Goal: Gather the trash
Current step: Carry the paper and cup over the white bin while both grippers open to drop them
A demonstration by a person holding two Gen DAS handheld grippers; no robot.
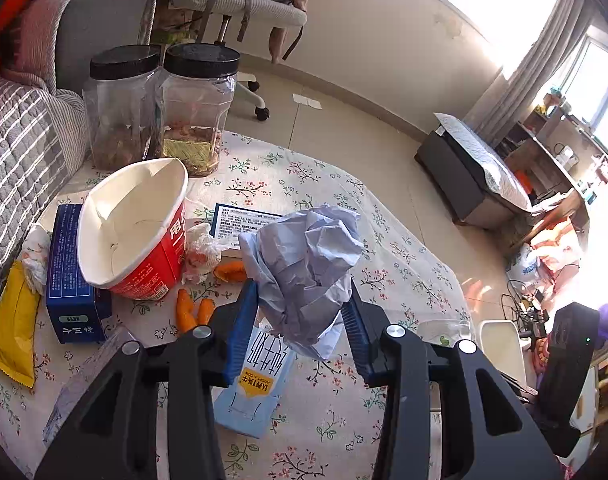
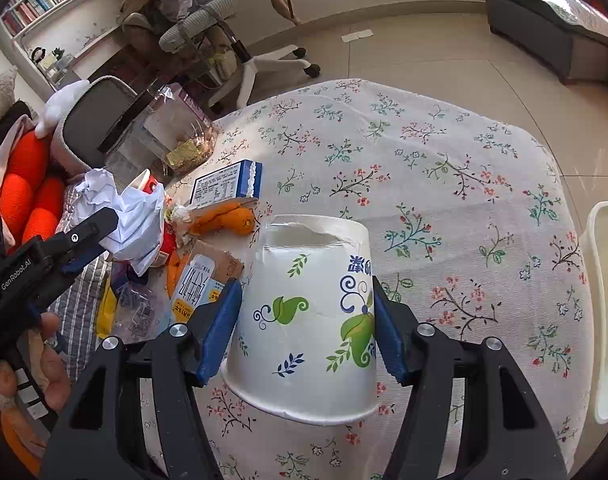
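Claws | left claw (image 1: 304,312) pinches crumpled paper (image 1: 304,268) | right claw (image 2: 305,312) pinches paper cup (image 2: 311,320), mouth hidden

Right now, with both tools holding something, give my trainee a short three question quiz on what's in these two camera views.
1. True or false: the left tool grips a crumpled paper ball.
2. What does the right tool hold? A) red noodle bowl B) white paper cup with green leaves C) blue box
3. Fill in: the orange peels lie on the floral ____, beside the red noodle bowl.

Key: 1 true. 2 B, the white paper cup, upside down between the pads. 3 tablecloth.
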